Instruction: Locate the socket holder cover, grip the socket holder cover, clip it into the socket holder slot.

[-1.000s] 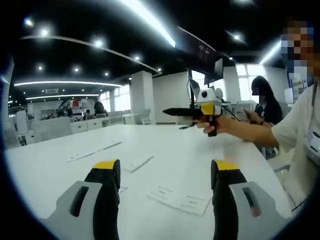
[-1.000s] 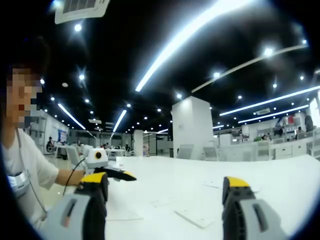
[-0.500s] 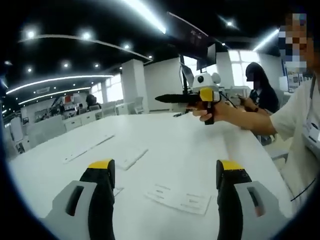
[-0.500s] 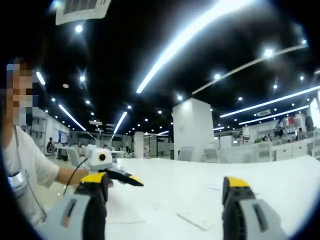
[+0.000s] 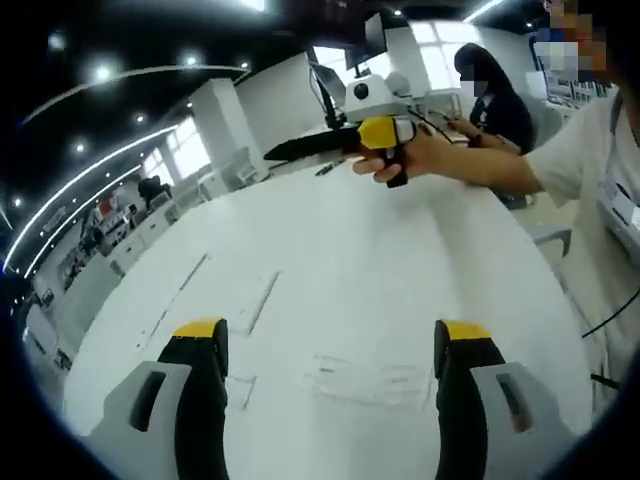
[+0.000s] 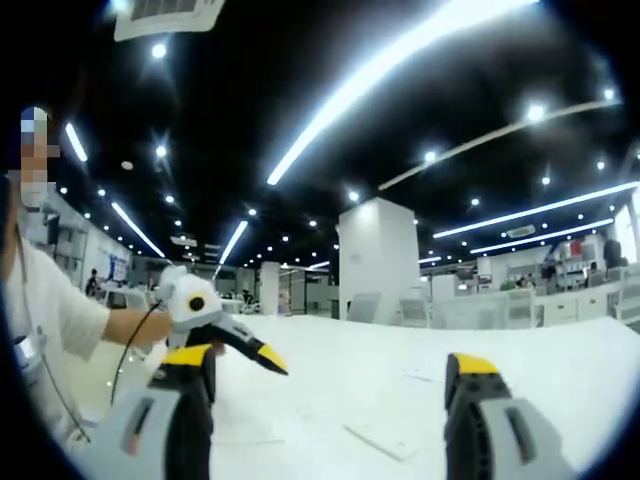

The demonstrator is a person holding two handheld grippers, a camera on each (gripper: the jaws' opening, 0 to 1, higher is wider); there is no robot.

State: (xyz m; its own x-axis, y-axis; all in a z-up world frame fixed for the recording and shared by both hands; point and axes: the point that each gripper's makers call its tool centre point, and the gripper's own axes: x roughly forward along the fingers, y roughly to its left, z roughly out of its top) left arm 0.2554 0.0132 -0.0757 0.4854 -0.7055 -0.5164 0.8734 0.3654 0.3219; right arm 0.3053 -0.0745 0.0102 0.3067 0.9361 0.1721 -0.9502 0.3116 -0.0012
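White plastic parts, the socket holder cover likely among them, lie untouched near the table's front edge as the left gripper and right gripper hover wide open and empty, every task step seemingly ahead.

white table, flat white plates
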